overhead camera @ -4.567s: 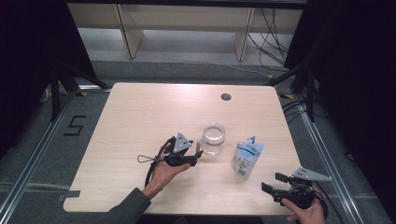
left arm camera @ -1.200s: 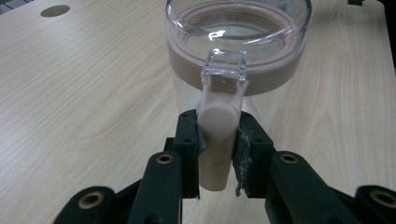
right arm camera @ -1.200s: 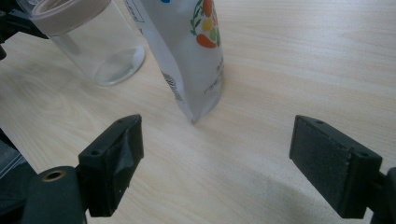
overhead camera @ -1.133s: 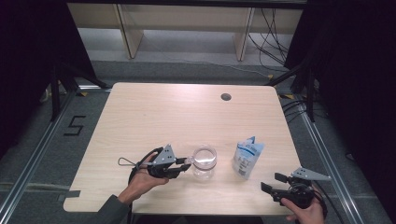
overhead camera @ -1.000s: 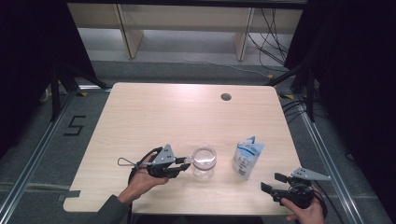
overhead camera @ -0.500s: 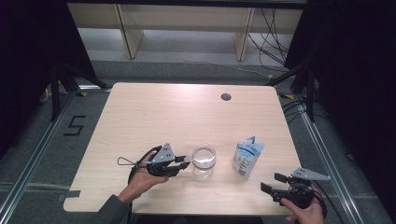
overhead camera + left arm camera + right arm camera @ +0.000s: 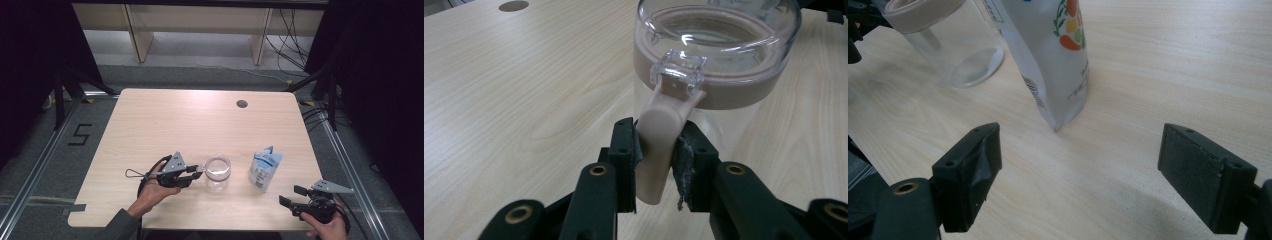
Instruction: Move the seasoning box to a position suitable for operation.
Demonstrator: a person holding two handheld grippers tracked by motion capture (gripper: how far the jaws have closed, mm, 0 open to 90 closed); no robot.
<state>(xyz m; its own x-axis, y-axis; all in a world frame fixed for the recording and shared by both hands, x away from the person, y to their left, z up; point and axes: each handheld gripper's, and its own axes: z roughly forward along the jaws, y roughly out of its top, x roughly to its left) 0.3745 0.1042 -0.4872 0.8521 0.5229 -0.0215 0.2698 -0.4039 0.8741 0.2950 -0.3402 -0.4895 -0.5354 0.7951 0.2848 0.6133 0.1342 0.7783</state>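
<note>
Far half of table (image 7: 200, 120) bare; jar (image 7: 217, 172) & pouch (image 7: 264, 170) block front centre, narrow gap btwn

floor (image 7: 60, 165) | mark "5" (image 7: 80, 135) | pouch (image 7: 264, 170) | print unreadable

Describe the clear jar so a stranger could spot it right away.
On the wooden table, look near the front edge, left of the standing white pouch. The jar is the open see-through cylinder with a beige rim; the left tongs clamp its beige handle.
</note>
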